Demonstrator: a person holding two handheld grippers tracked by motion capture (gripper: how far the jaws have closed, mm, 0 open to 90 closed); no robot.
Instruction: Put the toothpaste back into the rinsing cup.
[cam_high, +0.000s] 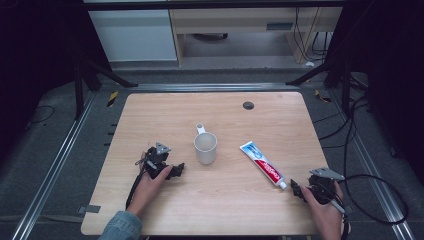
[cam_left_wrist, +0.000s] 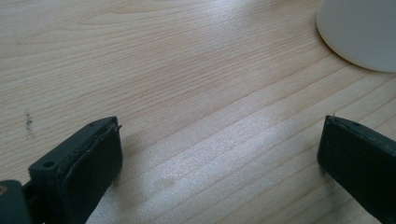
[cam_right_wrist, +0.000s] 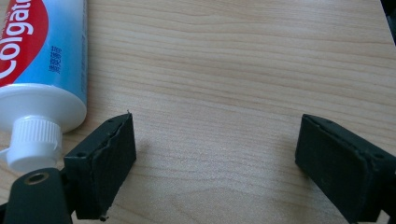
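Pale wood-grain laminate forms the table, which is seen whole from the high view, standing on grey flooring between dark frame legs, with a small round grommet set near its far edge. A white mug, cylindrical with its handle turned away from the person, stands near the table's middle; in the left gripper view it appears as a smooth pale curve at the upper right corner. A toothpaste tube lies flat to the right of the mug, cap end toward the person. Its ribbed white cap and red-and-blue print are resolved in the right gripper view, just beside one jaw. The left gripper is held low, just left of the mug, jaws apart over bare wood. The right gripper is held low near the cap, jaws wide apart with nothing between them.
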